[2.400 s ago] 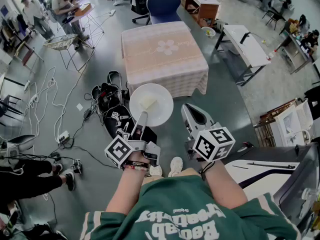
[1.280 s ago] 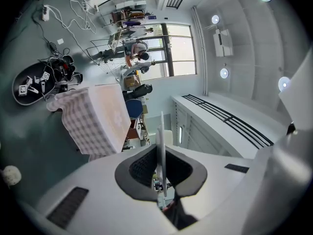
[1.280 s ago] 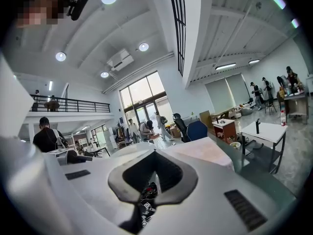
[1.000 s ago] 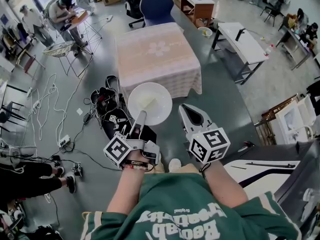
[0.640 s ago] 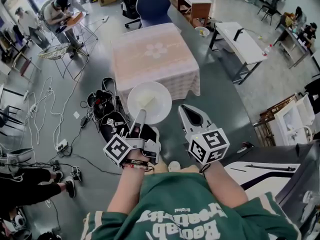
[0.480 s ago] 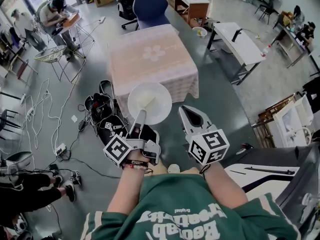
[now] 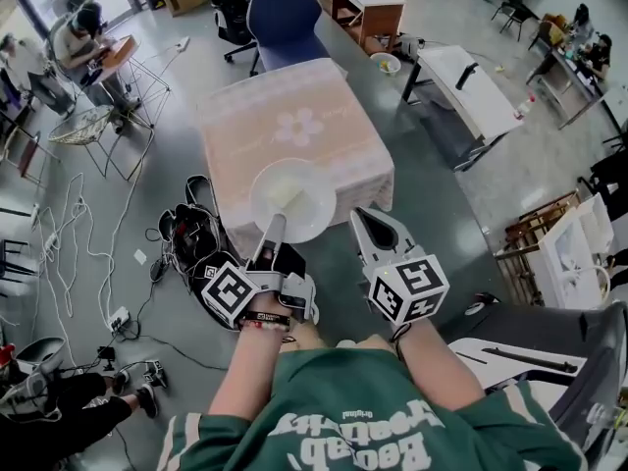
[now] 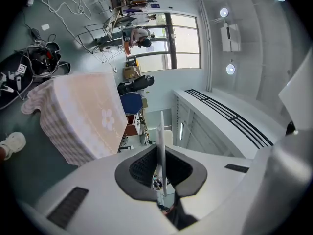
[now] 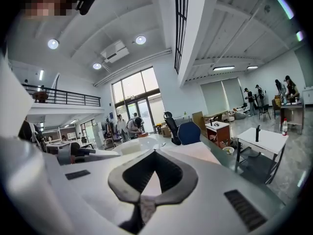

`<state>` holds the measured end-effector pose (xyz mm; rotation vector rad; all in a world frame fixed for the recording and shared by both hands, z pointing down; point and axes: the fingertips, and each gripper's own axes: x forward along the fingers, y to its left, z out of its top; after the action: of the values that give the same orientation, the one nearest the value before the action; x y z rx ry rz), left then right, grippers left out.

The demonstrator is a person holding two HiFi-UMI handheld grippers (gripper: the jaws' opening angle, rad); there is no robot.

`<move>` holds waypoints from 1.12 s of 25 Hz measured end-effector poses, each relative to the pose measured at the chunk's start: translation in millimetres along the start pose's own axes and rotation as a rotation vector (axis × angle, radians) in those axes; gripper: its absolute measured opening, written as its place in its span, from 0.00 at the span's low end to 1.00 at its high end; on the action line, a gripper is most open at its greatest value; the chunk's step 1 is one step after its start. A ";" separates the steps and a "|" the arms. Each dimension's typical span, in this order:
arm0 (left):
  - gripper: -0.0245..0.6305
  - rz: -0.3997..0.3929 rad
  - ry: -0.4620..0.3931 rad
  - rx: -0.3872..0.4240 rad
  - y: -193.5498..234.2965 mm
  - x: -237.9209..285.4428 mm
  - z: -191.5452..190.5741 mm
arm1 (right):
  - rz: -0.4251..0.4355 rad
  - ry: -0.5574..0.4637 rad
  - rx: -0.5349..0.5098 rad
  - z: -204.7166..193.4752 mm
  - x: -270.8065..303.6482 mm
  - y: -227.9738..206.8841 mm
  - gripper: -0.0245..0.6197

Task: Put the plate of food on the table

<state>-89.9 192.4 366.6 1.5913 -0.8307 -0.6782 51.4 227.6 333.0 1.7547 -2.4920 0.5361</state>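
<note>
head view: white plate [image 7: 314,209] with a pale piece of food [image 7: 285,196] hangs over the near edge of the pink-clothed table [image 7: 294,116]. its near rim is clamped in the left gripper [image 7: 272,229]. right gripper [image 7: 361,216] just beside the plate, jaws together, holding nothing. left gripper view gives the plate [image 8: 162,131] edge-on, a thin white line pinched between the pads. black bags [image 7: 191,229] on the floor left of the table; blue chair [image 7: 285,13] beyond it.

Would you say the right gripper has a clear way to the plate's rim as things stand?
Probably yes: the right gripper hangs empty right of the plate, nothing between them; its jaws are shut.
</note>
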 end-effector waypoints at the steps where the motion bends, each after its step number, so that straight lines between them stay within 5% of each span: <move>1: 0.07 -0.001 0.001 -0.002 0.6 9.1 6.7 | -0.003 -0.001 0.000 3.3 10.0 -3.1 0.06; 14: 0.07 0.008 0.040 -0.026 20.9 97.6 87.1 | -0.043 0.026 -0.035 27.2 122.5 -21.6 0.06; 28: 0.07 -0.017 0.084 -0.051 28.0 153.5 132.7 | -0.064 0.031 -0.063 40.3 189.4 -25.8 0.06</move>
<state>-111.0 -11.2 373.3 1.5716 -0.7334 -0.6354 14.0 36.3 346.0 1.7820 -2.3963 0.4720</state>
